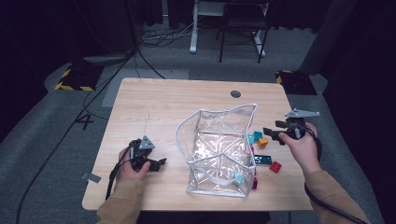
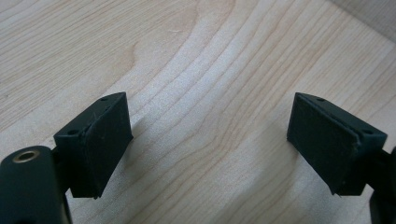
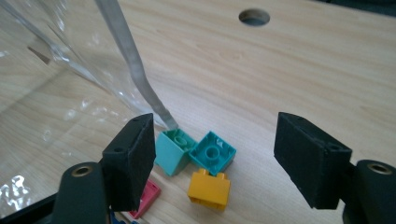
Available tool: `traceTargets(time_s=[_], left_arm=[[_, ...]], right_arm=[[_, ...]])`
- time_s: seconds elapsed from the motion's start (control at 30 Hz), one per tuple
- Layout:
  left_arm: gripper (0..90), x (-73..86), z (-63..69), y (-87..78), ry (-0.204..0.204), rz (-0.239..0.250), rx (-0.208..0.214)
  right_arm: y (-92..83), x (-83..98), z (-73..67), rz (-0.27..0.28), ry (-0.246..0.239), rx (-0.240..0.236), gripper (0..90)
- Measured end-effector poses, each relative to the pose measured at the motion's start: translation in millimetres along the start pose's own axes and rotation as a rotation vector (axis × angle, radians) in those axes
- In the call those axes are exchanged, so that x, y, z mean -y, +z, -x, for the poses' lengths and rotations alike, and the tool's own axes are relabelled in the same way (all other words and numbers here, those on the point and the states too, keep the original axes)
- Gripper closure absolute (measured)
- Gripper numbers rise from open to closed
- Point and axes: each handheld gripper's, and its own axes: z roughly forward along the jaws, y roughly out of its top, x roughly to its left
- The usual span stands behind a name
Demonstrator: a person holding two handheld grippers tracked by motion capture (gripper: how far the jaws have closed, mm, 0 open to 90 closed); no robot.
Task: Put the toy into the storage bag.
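The right claw [image 3: 215, 158], jaws apart, hovers directly over the teal bricks [image 3: 212, 152] beside the bag [image 1: 219, 144]; the left claw [image 2: 210, 149] gapes over bare tabletop [image 2: 196, 70].

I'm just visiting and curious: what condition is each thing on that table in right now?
Clear bag: mouth open, standing slumped on the table, one teal block inside.
Left gripper: jaws open, empty, over bare wood.
Right gripper: jaws open, empty, above the blocks.
Teal blocks: loose, tipped on their sides, beside the bag.
Yellow block: loose on the table.
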Motion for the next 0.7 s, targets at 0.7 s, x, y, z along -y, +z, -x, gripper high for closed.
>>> traceTargets(time_s=[0.7], left_arm=[[14.0,0.0,0.1,0.0,0.001,-0.001,-0.002]], right_arm=[[51.5,44.6,2.4,-0.148,0.035,0.003,36.2]])
